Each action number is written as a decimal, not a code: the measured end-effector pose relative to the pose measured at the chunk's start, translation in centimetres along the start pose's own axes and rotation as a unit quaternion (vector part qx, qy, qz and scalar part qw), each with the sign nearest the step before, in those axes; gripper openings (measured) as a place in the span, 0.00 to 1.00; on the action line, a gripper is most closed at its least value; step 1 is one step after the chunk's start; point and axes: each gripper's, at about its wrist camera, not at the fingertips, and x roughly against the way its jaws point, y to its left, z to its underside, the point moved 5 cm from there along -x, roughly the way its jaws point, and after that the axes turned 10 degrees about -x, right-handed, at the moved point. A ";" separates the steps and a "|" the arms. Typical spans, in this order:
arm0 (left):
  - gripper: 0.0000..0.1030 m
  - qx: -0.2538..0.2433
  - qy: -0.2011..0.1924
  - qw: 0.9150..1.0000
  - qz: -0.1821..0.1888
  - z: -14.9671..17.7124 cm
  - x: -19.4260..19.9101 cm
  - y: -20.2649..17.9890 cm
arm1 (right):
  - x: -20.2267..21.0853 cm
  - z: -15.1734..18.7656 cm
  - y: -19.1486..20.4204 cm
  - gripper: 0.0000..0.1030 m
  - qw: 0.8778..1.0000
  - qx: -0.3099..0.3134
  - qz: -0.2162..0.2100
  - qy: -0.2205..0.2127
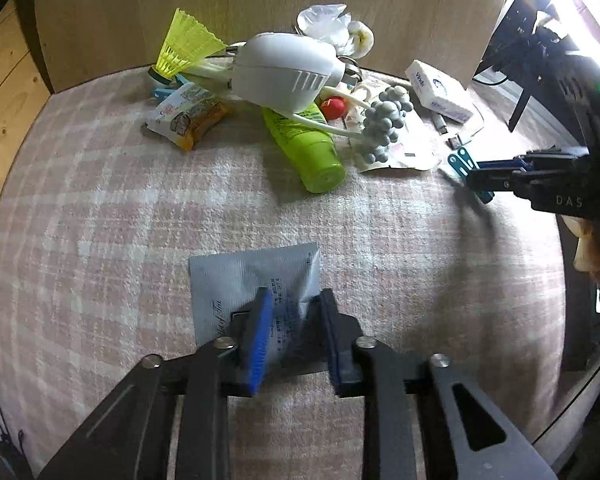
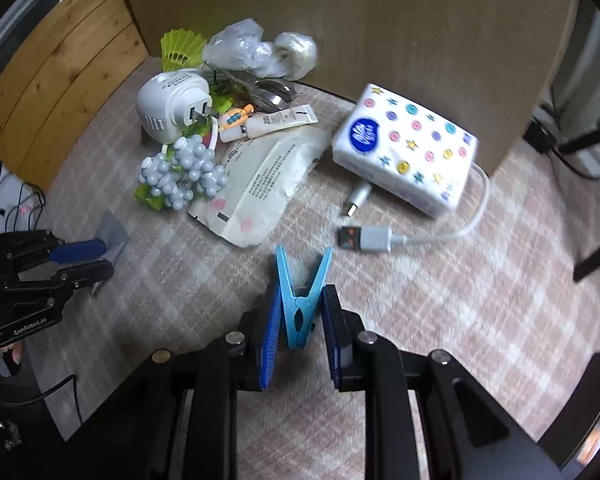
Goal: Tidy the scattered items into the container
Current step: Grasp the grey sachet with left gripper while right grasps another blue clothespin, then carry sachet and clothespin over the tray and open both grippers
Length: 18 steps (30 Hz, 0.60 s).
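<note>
Left wrist view: your left hand-held gripper (image 1: pixel 290 326) has its jaws narrowed around a grey sachet (image 1: pixel 256 280), both pads against it, while the sachet lies flat on the pink checked cloth (image 1: pixel 140 220) covering the counter. Farther ahead, a lime-green tube (image 1: pixel 304 144) lies with its cap pointing back toward you. Just left of it sits an orange-and-white snack packet (image 1: pixel 186 114); behind the tube a white plug adapter (image 1: pixel 282 74) rests on the heap. At the far left of the heap a yellow shuttlecock (image 1: pixel 182 48) stands out, and crumpled clear plastic (image 1: pixel 326 24) lies against the brown board (image 1: pixel 260 0) at the back.

Right wrist view: your right hand-held gripper (image 2: pixel 300 320) has its jaws drawn in on a light-blue clothespeg (image 2: pixel 300 300), whose two legs spread forward past the fingertips. Just ahead and to the right a white USB cable (image 2: pixel 380 238) lies on the cloth. Ahead and left lie a white printed pouch (image 2: pixel 264 188) and a cluster of grey beads (image 2: pixel 184 174). Beyond the cable sits a tissue pack (image 2: pixel 408 152) with coloured buttons and stars. You cannot tell which thing here is the container.
</note>
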 end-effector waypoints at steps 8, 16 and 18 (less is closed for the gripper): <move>0.07 0.004 -0.008 1.000 0.013 0.8 1.8 0.2 | 2.2 0.0 0.0 0.20 1.000 -0.012 -0.002 -0.018; 0.02 0.008 -0.036 0.999 0.008 0.5 4.1 1.5 | 4.3 0.3 1.2 0.20 0.999 -0.023 -0.010 -0.039; 0.02 0.006 -0.045 0.999 0.006 0.2 4.8 1.5 | 5.6 2.8 0.9 0.20 0.999 -0.027 -0.013 -0.044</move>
